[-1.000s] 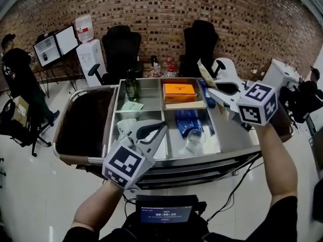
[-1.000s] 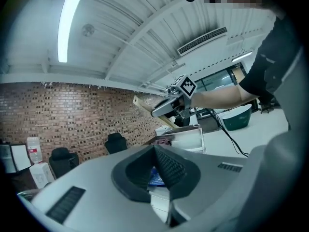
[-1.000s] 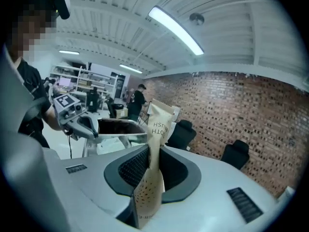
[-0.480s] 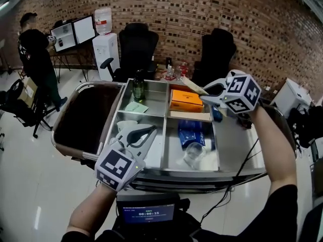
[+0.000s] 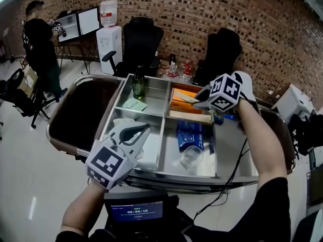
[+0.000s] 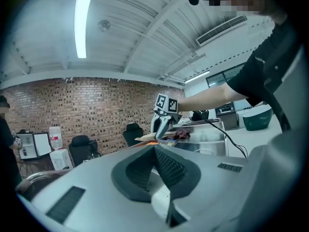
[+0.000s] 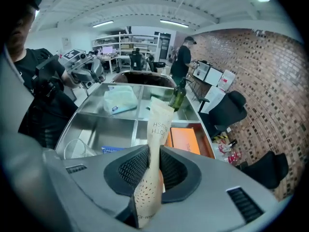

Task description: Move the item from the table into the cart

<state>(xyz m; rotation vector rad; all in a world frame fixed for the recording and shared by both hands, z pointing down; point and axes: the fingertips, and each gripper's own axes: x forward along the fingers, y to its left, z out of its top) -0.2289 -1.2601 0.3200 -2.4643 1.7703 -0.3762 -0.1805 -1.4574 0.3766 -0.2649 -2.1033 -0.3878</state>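
Observation:
My right gripper (image 5: 198,99) is shut on a brown paper toothbrush packet (image 7: 155,129), which sticks out forward between the pads. It tilts down over the far right compartment of the steel cart (image 5: 228,146), above an orange box (image 7: 186,139). In the head view the packet (image 5: 186,98) points left from the jaws. My left gripper (image 5: 141,131) hovers over the cart's near left corner, shut and with nothing in it. The left gripper view shows its jaws meeting at a point (image 6: 155,147), with the right gripper (image 6: 162,125) beyond them.
The cart also holds a green bottle (image 5: 138,84), a white pack (image 5: 119,124), a blue pack (image 5: 192,134) and a clear cup (image 5: 190,156). A dark bin (image 5: 83,116) hangs on its left end. Office chairs (image 5: 143,43) and a person (image 5: 39,40) stand behind it.
My right gripper has swung down and left with the packet, from beside the cart's right edge to over the far right compartment. The left gripper has drifted a little left and lower.

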